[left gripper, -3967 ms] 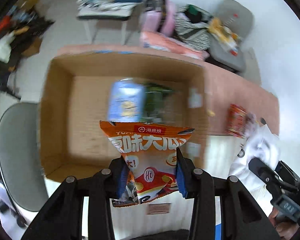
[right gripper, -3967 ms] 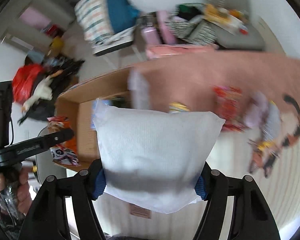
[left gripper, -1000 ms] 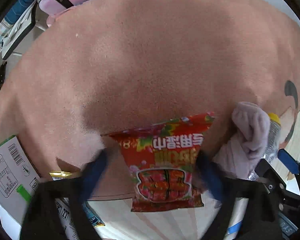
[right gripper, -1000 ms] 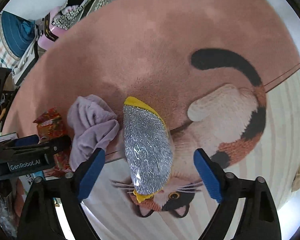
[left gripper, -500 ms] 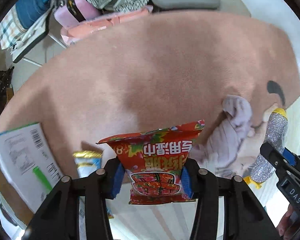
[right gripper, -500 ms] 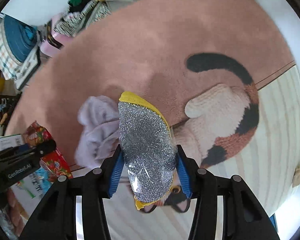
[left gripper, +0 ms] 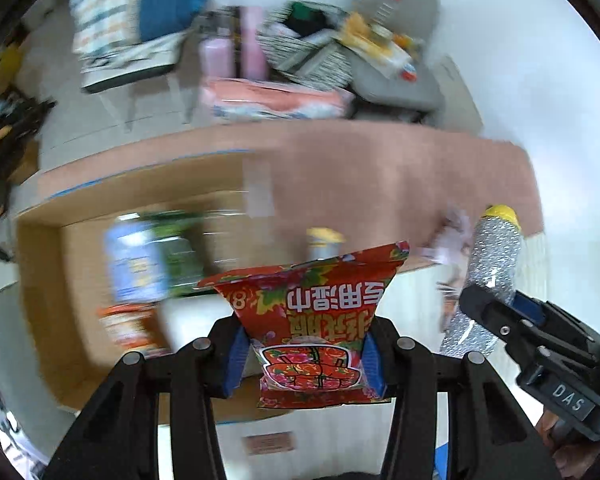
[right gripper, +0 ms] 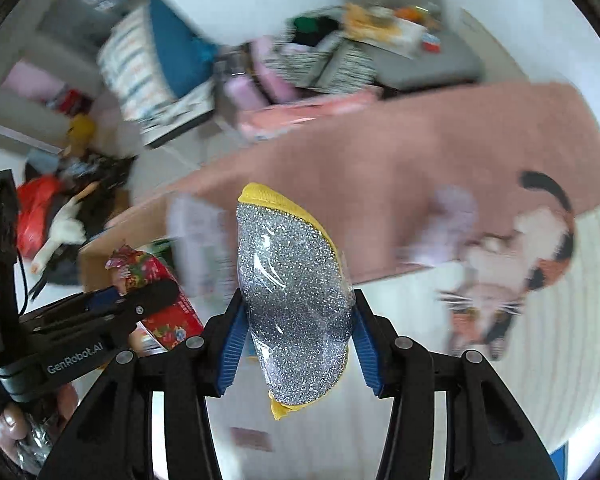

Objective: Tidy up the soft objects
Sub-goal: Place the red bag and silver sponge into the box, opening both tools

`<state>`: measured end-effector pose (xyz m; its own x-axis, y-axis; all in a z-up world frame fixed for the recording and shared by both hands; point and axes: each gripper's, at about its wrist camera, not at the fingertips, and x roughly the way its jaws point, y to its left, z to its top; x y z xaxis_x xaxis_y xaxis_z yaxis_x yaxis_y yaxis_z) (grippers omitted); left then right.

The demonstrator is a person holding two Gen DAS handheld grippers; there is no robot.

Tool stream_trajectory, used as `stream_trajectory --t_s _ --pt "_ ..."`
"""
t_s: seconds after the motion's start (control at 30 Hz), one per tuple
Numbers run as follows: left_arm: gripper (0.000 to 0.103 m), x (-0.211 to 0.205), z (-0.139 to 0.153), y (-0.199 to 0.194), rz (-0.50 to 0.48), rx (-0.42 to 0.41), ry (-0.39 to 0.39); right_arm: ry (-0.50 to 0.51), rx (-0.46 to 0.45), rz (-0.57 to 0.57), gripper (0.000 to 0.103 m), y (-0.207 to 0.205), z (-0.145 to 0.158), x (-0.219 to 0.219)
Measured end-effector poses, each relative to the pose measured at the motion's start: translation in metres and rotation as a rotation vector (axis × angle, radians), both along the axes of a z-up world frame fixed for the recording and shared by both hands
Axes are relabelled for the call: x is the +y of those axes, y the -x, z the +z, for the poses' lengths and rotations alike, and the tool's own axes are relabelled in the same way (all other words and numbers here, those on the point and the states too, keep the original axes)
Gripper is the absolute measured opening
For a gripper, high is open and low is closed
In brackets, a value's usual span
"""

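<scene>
- Spreading across both views, a pink rug with a cat picture at one end covers the tabletop, its far half blurred.
- A cardboard box sits open at the rug's left end; inside it lie a blue packet, a green packet and an orange packet, all smeared by blur.
- A red snack bag hangs pinched at its lower part in the left claw, whose blue pads press its two sides; the bag is in the air, over the near edge of the box.
- A silver glitter pouch with yellow trim is clamped between the pads of the right claw, held up above the rug's near edge.
- A lilac cloth lies crumpled on the rug beside the cat picture, apart from both claws.
- A small gold-topped packet shows just behind the top of the red bag; whether it lies on the rug I cannot tell.
</scene>
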<state>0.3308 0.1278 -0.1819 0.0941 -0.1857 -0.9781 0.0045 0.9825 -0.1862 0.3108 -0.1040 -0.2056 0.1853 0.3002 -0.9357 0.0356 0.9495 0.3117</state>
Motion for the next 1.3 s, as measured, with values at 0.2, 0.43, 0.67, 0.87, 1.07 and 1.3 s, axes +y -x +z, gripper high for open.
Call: stream_trajectory --t_s 0.2,0.43,0.67,0.87,1.07,1.3 --pt "0.044 0.129 -0.009 0.002 0.126 0.019 -0.128 0.034 -0.023 0.137 0.052 -0.017 -0.001 0.140" --pt "0.044 0.206 -0.077 -0.025 0.197 0.136 -0.161 0.189 0.025 0.179 0.051 -0.049 -0.057 0.221" --pt "0.044 0.220 -0.125 -0.042 0.187 0.223 -0.151 0.277 0.072 0.165 0.051 -0.066 -0.099 0.232" --pt "0.045 0.219 -0.140 -0.050 0.192 0.248 -0.136 0.292 0.101 0.145 0.053 -0.073 -0.117 0.230" --pt "0.066 0.222 -0.125 -0.051 0.201 0.233 -0.099 0.291 0.111 0.145 0.072 -0.072 -0.110 0.231" --pt "0.066 0.218 -0.089 -0.030 0.193 0.172 -0.103 0.296 0.087 0.163 0.085 -0.061 -0.083 0.232"
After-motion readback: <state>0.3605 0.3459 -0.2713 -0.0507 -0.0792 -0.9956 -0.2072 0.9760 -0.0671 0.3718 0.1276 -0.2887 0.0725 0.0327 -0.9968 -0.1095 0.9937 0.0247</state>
